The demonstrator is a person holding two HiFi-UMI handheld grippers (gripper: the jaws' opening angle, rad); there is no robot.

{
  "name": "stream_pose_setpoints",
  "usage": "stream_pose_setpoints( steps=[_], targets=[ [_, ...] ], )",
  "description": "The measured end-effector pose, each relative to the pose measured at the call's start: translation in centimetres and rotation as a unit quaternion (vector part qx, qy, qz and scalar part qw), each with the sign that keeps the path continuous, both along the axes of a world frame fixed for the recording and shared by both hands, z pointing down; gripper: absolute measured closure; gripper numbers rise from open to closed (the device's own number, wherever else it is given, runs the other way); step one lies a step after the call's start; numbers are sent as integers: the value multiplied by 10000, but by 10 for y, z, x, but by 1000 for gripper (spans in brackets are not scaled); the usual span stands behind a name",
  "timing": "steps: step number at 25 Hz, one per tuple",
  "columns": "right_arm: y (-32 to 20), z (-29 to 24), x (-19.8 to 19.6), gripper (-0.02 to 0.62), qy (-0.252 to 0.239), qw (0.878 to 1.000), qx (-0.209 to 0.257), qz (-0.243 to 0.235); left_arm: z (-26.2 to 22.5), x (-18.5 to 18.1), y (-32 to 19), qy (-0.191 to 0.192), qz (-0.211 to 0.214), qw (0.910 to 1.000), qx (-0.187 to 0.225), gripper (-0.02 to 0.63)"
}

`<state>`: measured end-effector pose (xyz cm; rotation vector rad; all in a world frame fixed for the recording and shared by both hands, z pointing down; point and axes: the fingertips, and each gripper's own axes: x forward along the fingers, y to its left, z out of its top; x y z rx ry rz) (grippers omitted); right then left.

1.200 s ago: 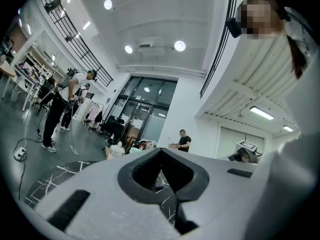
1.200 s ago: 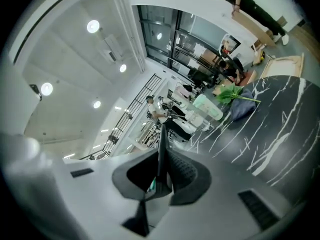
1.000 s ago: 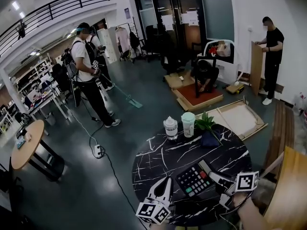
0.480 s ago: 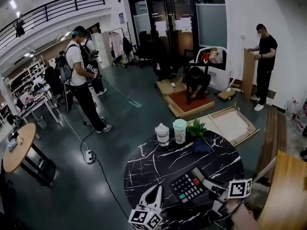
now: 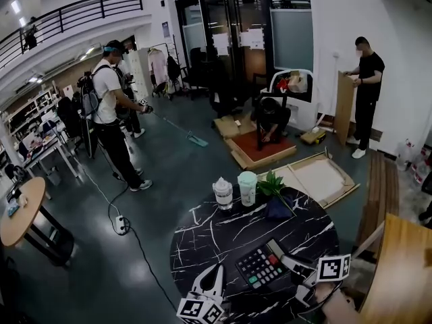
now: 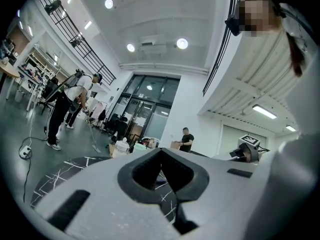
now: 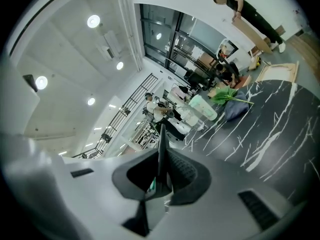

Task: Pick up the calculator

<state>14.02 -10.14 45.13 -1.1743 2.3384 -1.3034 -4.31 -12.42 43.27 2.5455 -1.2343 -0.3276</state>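
Jaws of the right gripper (image 7: 161,156) were clamped on the calculator (image 7: 161,134), which showed edge-on between the pads. In the head view the right gripper (image 5: 286,256) held only the calculator's (image 5: 260,267) right end. The calculator sat toward the table's (image 5: 216,235) near edge, right of its middle. Whether it had cleared the top could not be told. The left gripper (image 6: 161,159) had its jaws together on nothing. It (image 5: 219,271) sat near the calculator's left side, by the near edge.

Risks noted:
- The hold took one end of a flat, thin body. The free end would likely sag or swing about the pads on a quick lift.
- Pads on a smooth casing could slip, and a drop this close to the near edge might send it to the floor.
- The left gripper stood close enough to be struck if the calculator swung left.
- The cups (image 5: 235,190) at the far edge stood well apart and seemed under no threat.
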Motion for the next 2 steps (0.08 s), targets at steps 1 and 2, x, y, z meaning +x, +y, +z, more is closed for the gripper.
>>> stream_pose_setpoints(
  steps=[1, 2],
  targets=[
    [0, 0, -1, 546, -1, 10000, -9, 4, 0, 0, 0, 1, 9, 10000, -12, 600],
    [0, 0, -1, 546, -3, 10000, -16, 7, 0, 0, 1, 2, 18, 10000, -25, 600]
  ],
)
